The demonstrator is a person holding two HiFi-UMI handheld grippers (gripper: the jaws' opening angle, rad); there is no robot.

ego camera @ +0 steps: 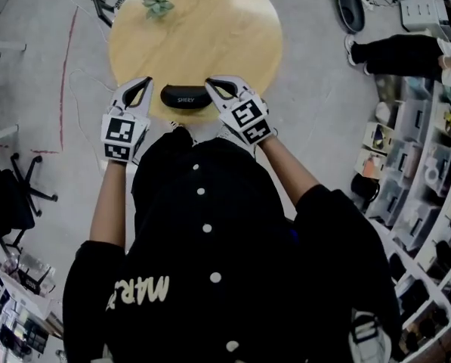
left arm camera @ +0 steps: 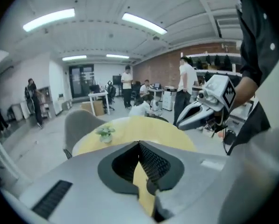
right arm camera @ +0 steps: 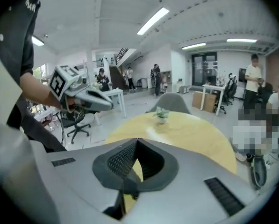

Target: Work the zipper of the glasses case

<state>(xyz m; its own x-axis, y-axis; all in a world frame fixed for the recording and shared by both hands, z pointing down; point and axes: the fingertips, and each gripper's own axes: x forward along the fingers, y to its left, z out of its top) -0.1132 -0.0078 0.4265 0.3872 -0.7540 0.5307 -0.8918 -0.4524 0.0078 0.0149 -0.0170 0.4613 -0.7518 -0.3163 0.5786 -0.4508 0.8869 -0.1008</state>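
The black, long, slightly curved glasses case (ego camera: pixel 186 97) lies on the round, light wooden table (ego camera: pixel 210 36), close to the edge nearest you. Its long side runs from your left to your right, along that near edge. Its two ends bend a little toward you. There is small white print on its top. The zipper is too small to make out.

Your left gripper (ego camera: pixel 147 81) is white and grey with a black and white marker cube. In the head view its tip shows just beside the left end of the case. Your right gripper (ego camera: pixel 208 82) shows just beside the right end, so the case sits between the two tips. Both grippers point away from you and tilt down toward the table.

In the left gripper view, the left gripper (left arm camera: pixel 139 143) has its jaws pressed together with nothing between them. You can see only the yellow table top through the small gap lower down. In the right gripper view, the right gripper (right arm camera: pixel 137 140) is the same: its jaws are pressed together and hold nothing.

A small green plant in a little pot (ego camera: pixel 159 4) stands near the far edge of the table, a bit to your left, well apart from the case.
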